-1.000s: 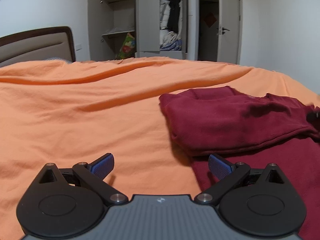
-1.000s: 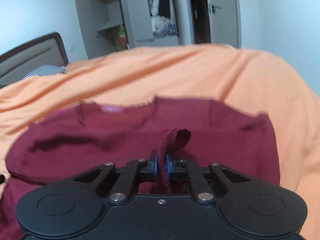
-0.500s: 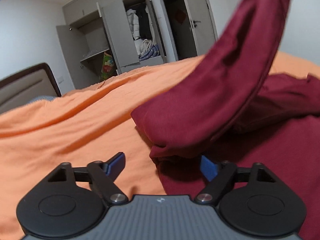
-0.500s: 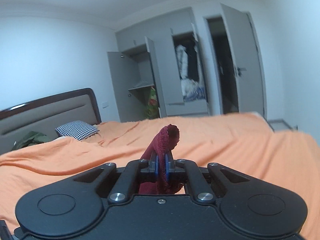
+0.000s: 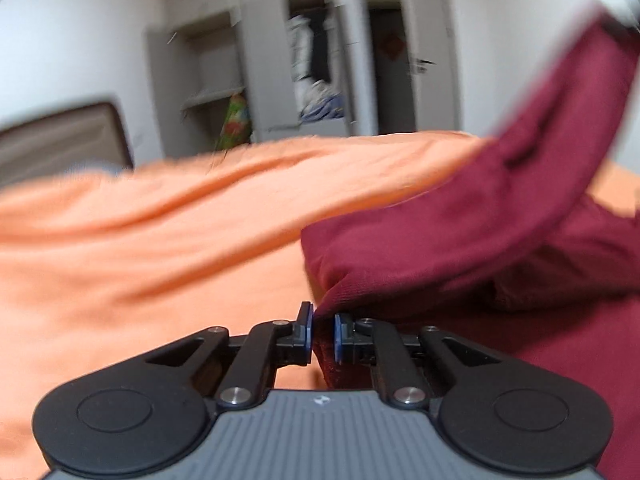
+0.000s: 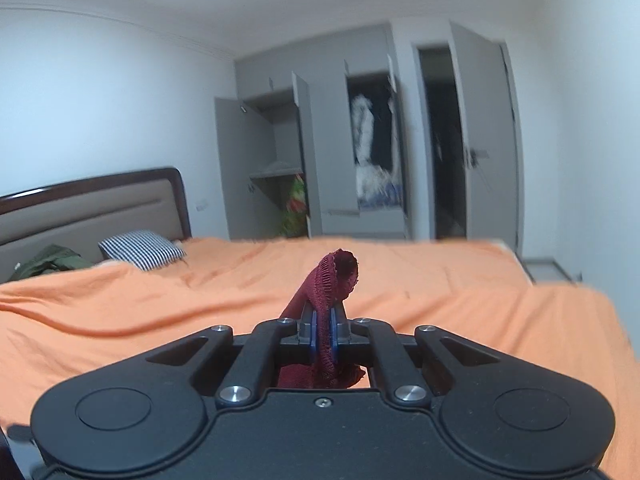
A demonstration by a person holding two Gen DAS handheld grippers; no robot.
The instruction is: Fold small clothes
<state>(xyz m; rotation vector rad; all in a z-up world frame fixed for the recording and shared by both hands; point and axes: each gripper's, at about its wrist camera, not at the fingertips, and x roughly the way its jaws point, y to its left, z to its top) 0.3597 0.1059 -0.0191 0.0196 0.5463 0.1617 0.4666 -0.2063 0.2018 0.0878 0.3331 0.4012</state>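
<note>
A dark red garment [image 5: 472, 248] lies on the orange bedspread [image 5: 140, 248] and is stretched up toward the upper right of the left wrist view. My left gripper [image 5: 323, 334] is shut on a fold at the garment's left edge, low over the bed. My right gripper [image 6: 322, 336] is raised above the bed and shut on a ribbed hem of the same garment [image 6: 334, 280], which sticks up between the blue pads. The rest of the cloth hangs out of sight below the right gripper.
The bed fills the foreground, with a brown padded headboard [image 6: 92, 208], a checked pillow [image 6: 140, 249] and a green item [image 6: 48, 260] at the far left. Grey wardrobes with open doors [image 6: 316, 160] and a doorway [image 6: 444, 144] stand behind the bed.
My left gripper went from open beside the garment to shut on its left fold. My right gripper lifted its hem high, pulling the cloth up off the bed.
</note>
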